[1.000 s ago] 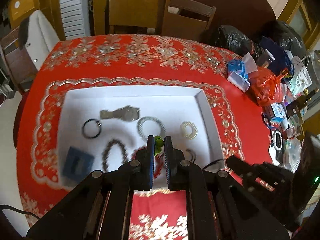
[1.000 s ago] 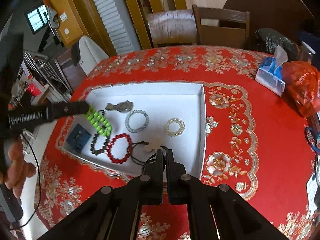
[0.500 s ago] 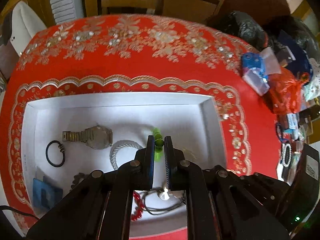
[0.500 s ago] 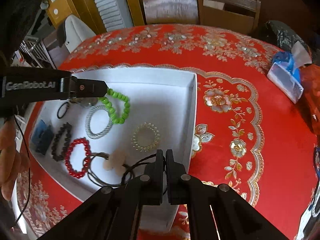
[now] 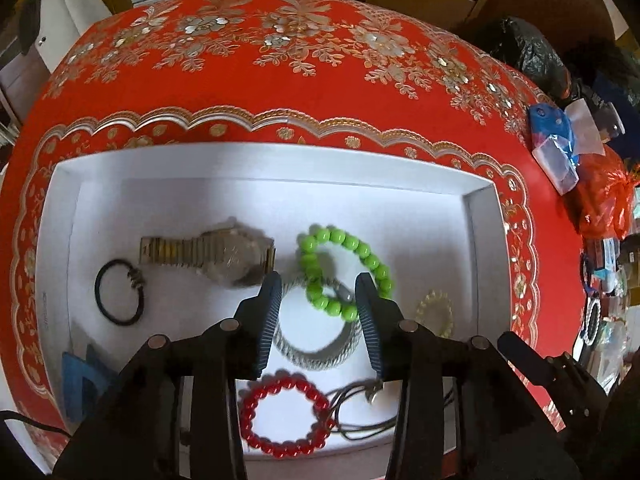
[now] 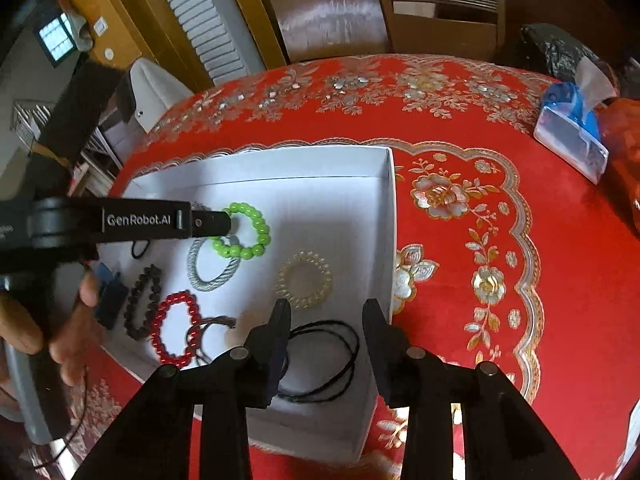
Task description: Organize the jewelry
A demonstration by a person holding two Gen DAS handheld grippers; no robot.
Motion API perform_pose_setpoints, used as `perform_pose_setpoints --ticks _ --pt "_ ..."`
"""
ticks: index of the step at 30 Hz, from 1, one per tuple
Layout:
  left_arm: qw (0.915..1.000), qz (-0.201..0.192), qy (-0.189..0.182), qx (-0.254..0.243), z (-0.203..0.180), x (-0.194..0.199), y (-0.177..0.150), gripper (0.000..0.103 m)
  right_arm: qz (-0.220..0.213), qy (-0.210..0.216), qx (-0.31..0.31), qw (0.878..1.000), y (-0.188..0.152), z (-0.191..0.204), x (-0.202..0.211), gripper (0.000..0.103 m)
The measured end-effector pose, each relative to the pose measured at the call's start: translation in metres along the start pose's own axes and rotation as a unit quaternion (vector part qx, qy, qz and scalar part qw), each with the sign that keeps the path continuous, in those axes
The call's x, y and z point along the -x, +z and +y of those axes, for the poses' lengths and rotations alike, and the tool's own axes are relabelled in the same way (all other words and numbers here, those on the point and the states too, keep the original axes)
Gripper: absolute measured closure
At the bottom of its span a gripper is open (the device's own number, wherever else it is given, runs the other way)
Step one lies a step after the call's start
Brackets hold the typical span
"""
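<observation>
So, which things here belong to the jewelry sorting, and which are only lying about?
Belong to the job:
- white tray
- green bead bracelet, lying free between the opening left gripper jaws
- gold watch
- silver rope bracelet
- red bead bracelet
- black cord necklace

Lying about:
- tissue pack
- orange plastic bag
- black bag

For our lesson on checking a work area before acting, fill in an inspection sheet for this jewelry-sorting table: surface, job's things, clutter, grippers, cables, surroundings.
Surface: red floral tablecloth.
Job's things: white tray holding green bead bracelet, watch, silver rope bangle, red bead bracelet, black cord necklace.
Clutter: tissue pack, orange bag.
Grippers: left gripper opening, above the green bracelet; right gripper opening, nothing between.
Cables: nothing seen.
Surroundings: wooden chairs.
</observation>
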State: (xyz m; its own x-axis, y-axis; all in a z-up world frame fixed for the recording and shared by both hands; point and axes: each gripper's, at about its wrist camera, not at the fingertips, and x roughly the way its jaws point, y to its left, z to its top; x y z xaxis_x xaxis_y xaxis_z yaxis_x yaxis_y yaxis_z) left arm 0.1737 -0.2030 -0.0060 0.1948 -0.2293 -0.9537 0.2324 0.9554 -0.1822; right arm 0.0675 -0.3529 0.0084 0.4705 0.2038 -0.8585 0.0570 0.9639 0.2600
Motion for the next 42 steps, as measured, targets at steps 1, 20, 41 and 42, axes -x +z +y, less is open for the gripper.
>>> perform_pose_setpoints --ticks 1,20,41,42 --pt "1.0 -0.005 0.005 -0.003 0.001 0.004 -0.005 0.063 -0.004 -0.001 -0.002 1.0 -0.002 0.001 0.003 0.067" --pt "0.9914 -0.113 0.067 0.007 0.06 0.11 -0.106 0.061 -0.04 -0.024 0.0 0.999 -0.044 0.076 0.046 0.041" --pt "0.984 -0.154 0.088 0.006 0.074 0.149 -0.155 0.061 -0.063 -0.034 0.007 0.997 -0.059 0.118 0.074 0.037" --pt "0.9838 -0.155 0.089 0.007 0.074 0.149 -0.155 0.061 -0.063 -0.035 0.007 0.997 -0.058 0.118 0.074 0.037"
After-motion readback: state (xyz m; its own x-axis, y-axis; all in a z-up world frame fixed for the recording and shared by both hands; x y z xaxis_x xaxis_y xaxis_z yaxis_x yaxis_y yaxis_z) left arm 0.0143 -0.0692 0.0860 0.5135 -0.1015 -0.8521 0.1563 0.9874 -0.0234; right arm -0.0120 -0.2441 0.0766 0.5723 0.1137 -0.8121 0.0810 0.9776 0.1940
